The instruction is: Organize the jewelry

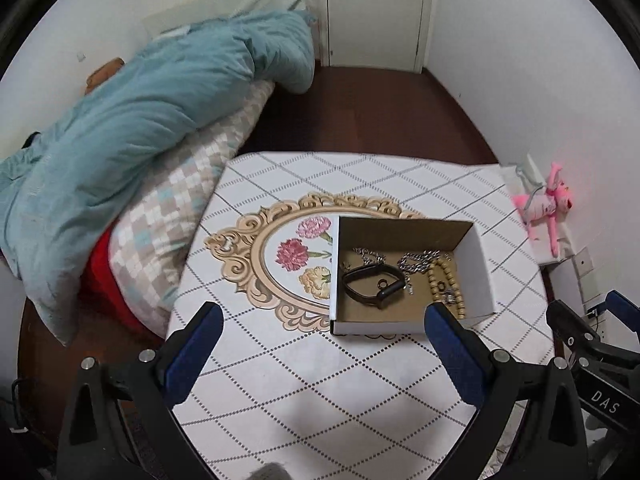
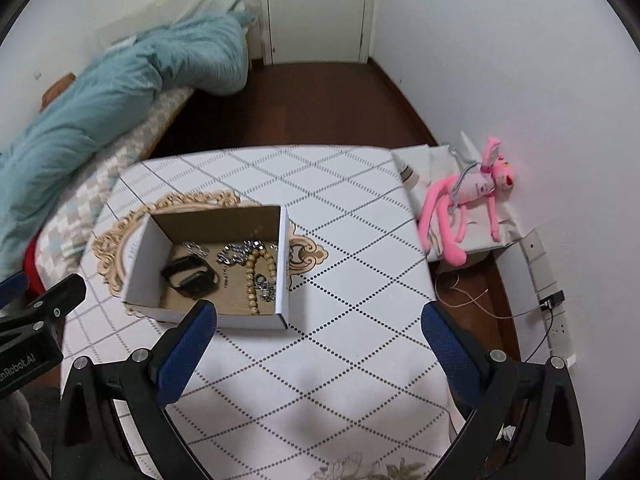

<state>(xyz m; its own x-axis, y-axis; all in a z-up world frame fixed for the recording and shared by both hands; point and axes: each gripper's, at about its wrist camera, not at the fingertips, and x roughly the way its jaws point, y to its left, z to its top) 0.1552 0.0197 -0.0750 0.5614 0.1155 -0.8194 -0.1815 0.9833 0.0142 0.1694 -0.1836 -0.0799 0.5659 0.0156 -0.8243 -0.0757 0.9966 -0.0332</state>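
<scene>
Beads (image 1: 444, 280) partly behind left tool's (image 1: 322, 334) blue finger (image 1: 454, 344).

setting: a bedroom in a home. evidence: a bed (image 1: 132, 208) along the left wall, with a checked sheet and a rumpled teal duvet (image 1: 160, 112) heaped on it. dark wooden floor (image 1: 360, 112) runs to a white door (image 1: 376, 12) at the far end; plain white walls. a small table (image 1: 320, 380) under a diamond-patterned cloth with a floral medallion stands just beside the bed's edge. off the table's right edge, a pink plush toy (image 2: 468, 200) lies on a low white surface by the wall, near wall sockets (image 2: 556, 320) with a plugged-in cable.
</scene>
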